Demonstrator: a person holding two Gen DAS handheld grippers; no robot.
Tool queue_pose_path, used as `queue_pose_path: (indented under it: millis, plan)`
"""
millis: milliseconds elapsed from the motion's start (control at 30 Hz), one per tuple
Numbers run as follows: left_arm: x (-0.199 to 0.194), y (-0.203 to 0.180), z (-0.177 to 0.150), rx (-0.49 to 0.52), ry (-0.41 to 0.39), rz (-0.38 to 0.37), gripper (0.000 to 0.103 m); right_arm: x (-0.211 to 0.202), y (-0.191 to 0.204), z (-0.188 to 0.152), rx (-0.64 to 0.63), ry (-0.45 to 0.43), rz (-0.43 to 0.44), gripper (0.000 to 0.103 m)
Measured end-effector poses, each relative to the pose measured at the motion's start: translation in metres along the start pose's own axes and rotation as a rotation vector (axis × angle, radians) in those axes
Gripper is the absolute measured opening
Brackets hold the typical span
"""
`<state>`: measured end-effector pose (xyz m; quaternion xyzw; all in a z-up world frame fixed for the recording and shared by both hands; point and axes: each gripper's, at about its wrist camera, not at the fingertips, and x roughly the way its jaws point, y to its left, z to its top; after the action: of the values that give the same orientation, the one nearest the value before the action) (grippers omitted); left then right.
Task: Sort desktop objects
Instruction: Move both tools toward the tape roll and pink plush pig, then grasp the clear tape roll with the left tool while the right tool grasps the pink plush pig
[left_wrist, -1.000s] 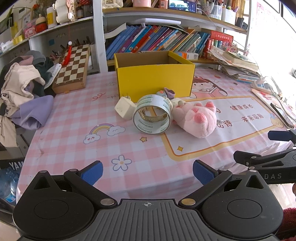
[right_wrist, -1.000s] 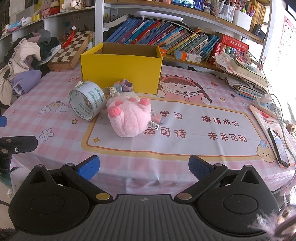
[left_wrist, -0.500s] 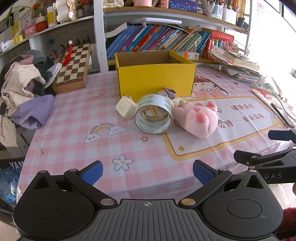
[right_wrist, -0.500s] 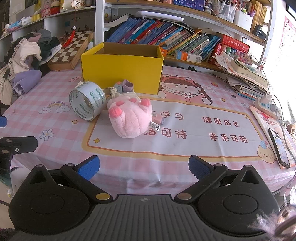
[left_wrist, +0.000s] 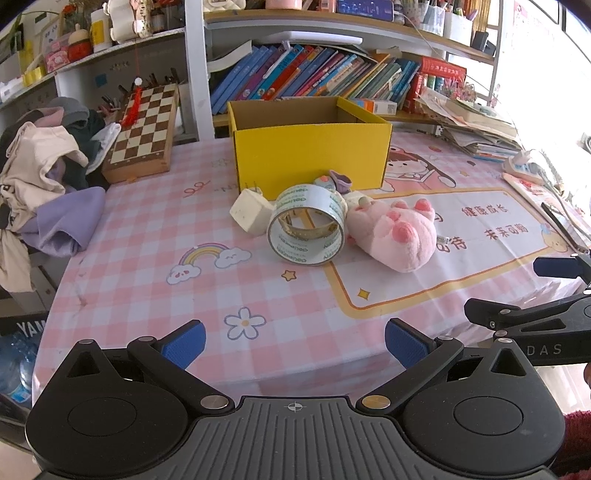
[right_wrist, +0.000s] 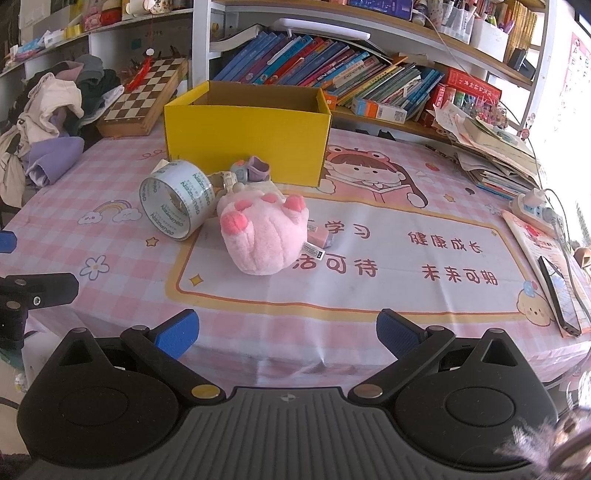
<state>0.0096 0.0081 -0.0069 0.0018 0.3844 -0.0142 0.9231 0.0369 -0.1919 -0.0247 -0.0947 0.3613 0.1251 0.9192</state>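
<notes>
We face a cluttered study corner, with slanting rows of books (left_wrist: 303, 77) on a shelf behind a table spread with a pink checked tablecloth (left_wrist: 155, 266) printed with rainbows, flowers and a cartoon girl; at the far middle of the table stands an open yellow cardboard box (left_wrist: 310, 151), its inside apparently empty so far as we can see; just in front of it lie the things to sort; a wide roll of clear packing tape (left_wrist: 306, 229) stands on its edge, touching a cream cube-shaped plug adapter (left_wrist: 249, 214) on one side and a pink plush paw-shaped toy (left_wrist: 395, 232) on the other; a small purple and blue trinket (right_wrist: 255, 170) sits between the tape and the box wall; a wooden chessboard (left_wrist: 144, 129) leans at the far left beside a heap of clothes (left_wrist: 44, 173); a dark phone (right_wrist: 559, 295) lies at the right edge; our left gripper (left_wrist: 293, 341) hovers over the near table edge with its blue-padded fingers (left_wrist: 184, 341) spread wide and nothing between them; our right gripper (right_wrist: 288, 330) is likewise spread and empty, near the edge and well apart from the toy.
</notes>
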Motion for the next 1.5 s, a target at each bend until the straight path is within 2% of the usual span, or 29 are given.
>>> queue_pose_path:
  millis: [833,1167,1500]
  plan:
    - [0.001,0.007,0.000,-0.009,-0.007,-0.018,0.103,-0.001,0.007,0.006,-0.015,-0.013,0.009,0.103]
    - [0.002,0.006,0.002,-0.010,-0.009,-0.032,0.103,0.000,0.011,0.010,-0.044,-0.006,0.042,0.103]
    - [0.005,0.009,0.007,-0.025,-0.023,-0.007,0.103,0.010,0.010,0.017,-0.055,0.000,0.063,0.103]
